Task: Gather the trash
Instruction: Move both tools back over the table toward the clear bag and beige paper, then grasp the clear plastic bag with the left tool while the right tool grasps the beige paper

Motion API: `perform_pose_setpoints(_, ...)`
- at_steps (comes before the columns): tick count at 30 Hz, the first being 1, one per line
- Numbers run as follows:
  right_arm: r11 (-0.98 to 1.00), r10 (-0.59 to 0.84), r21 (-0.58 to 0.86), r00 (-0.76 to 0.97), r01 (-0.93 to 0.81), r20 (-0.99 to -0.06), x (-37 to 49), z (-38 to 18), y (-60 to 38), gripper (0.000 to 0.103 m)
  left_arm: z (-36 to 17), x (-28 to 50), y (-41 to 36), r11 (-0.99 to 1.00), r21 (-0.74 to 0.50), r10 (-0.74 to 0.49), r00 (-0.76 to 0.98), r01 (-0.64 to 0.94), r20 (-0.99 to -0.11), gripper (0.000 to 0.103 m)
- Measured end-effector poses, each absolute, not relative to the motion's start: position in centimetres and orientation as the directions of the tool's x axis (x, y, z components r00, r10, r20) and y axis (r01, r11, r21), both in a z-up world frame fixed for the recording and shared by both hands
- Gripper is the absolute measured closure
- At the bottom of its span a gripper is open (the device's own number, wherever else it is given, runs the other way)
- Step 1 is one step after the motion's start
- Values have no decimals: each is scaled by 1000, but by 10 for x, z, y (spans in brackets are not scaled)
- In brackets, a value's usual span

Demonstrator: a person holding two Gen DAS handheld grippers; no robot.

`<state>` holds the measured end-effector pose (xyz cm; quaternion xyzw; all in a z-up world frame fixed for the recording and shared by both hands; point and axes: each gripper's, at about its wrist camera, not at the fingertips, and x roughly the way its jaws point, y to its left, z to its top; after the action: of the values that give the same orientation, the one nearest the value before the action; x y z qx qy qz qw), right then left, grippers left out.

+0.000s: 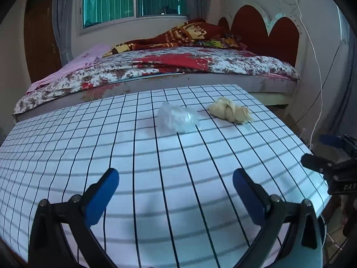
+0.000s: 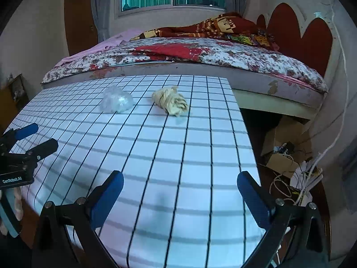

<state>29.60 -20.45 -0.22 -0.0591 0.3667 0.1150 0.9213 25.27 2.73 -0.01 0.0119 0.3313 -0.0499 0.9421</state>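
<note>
Plainly, two pieces of trash lie on the counter covered in a white cloth with a black grid: a crumpled ball of clear plastic film and, just beside it on its right but apart from it, a twisted wad of tan paper. Both sit toward the far half of the counter, near the edge that faces the bed with the flowered cover, and well apart from both grippers.

The plastic ball looks very light, soft and springy; I judge it will crush under the fingers and may slip on their smooth faces, so a pinch through the thick middle of the lump should serve better than one at a loose edge. It is roughly round, with no clear long axis and no end that points anywhere.

The tan wad looks light too, but firmer, with creases that give grip. It is longer than wide; in the right wrist view its long axis runs from far left to near right across the grid lines, with frayed ends. Taking it across the waist, where the twist is tightest, seems the sure hold.

The left gripper stands wide and empty over the near part of the counter. The right gripper is likewise spread wide, holding nothing, over the near right corner.
</note>
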Motion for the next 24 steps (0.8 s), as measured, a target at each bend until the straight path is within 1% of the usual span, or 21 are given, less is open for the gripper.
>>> perform_pose_setpoints(3,962,174,-32,698,-272,-695,322,-3,-191,0,-5,272,30,994,-28,-100,765,106,-636,2)
perform_pose_setpoints(6,955,184,-35,686,-293,-704,349,-4,-179,1,-12,289,30,994,-35,-104,757,107,-645,5)
perform_pose_setpoints(8,952,186,-41,678,-305,-711,363,-5,-172,4,-16,301,32,993,-48,-114,747,110,-655,7)
perform_pose_setpoints(9,949,189,-42,670,-313,-717,371,-7,-167,9,-17,305,33,993,-52,-113,746,105,-656,8)
perform_pose_setpoints(11,945,189,-49,660,-324,-728,384,-10,-160,14,-20,318,36,992,-73,-124,741,101,-660,10)
perform_pose_setpoints(14,942,185,-54,645,-332,-742,405,-16,-149,16,-24,335,38,991,-86,-136,730,106,-670,16)
perform_pose_setpoints(15,942,184,-52,641,-331,-745,410,-18,-148,18,-26,342,38,990,-89,-142,726,111,-673,18)
perform_pose_setpoints(17,944,178,-51,632,-326,-754,424,-23,-144,20,-27,352,35,988,-95,-156,718,125,-678,20)
perform_pose_setpoints(20,949,168,-45,619,-312,-767,443,-29,-140,23,-30,366,34,983,-123,-182,705,134,-685,20)
perform_pose_setpoints(23,953,160,-36,601,-301,-783,462,-36,-137,28,-33,382,30,981,-128,-191,692,143,-696,22)
perform_pose_setpoints(24,956,155,-31,590,-293,-792,470,-39,-137,31,-34,388,27,981,-121,-193,685,153,-702,23)
